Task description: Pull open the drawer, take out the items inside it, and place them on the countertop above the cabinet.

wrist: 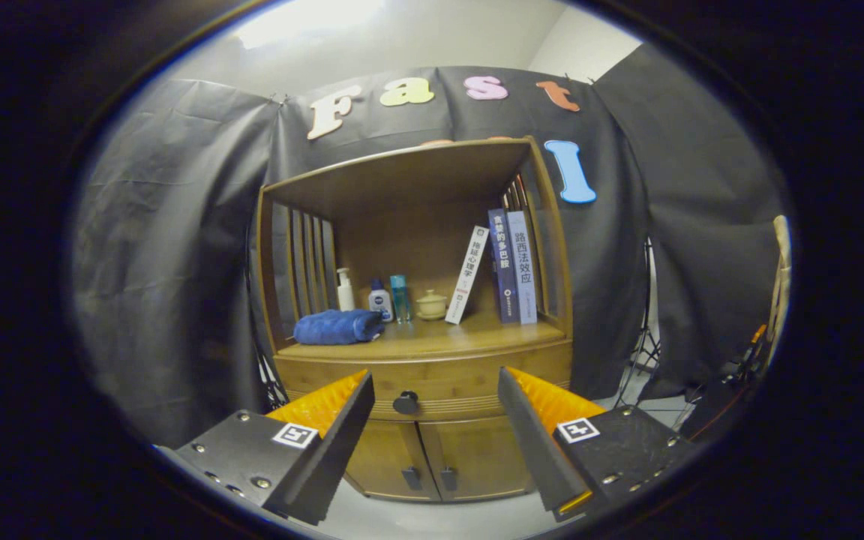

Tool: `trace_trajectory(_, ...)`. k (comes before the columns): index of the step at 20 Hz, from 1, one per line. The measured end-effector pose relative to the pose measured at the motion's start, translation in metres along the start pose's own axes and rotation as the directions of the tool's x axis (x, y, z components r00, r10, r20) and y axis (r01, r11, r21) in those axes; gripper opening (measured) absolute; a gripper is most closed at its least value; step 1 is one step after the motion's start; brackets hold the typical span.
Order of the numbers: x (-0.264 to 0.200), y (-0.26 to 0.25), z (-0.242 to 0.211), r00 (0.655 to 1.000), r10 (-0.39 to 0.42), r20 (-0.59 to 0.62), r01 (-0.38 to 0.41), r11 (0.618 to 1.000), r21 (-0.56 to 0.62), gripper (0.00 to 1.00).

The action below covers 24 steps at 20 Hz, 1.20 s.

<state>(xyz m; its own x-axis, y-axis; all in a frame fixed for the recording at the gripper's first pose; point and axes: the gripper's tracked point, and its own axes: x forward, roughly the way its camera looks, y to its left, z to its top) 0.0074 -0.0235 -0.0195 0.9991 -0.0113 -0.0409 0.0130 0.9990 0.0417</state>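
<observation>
Seen low in frame: gripper (436,409) wide open and empty, closed drawer (432,379) straight ahead, its knob (406,403) between the fingers, nearer the left, tabletop (432,341) just above.

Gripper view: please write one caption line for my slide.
Open gripper faces closed drawer's knob below the cabinet countertop.

Beyond the spread fingers of the gripper (436,386): three books (505,266), three bottles (379,298), one folded towel (338,328), one lidded cup (431,304), one closed drawer (432,379), two cabinet doors (432,457).
</observation>
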Motion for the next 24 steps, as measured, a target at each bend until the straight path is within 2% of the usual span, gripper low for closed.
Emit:
trace_trajectory(10, -0.007, 0.015, 0.011, 1.000, 0.019, 0.025, -0.018, 0.998, -0.058, 1.00)
trace_trajectory(15, 0.001, 0.014, 0.010, 1.000, 0.020, 0.021, -0.019, 1.000, -0.017, 1.00)
trace_trajectory(24, 0.036, 0.016, -0.023, 0.998, 0.014, -0.061, -0.016, 0.999, -0.034, 1.00)
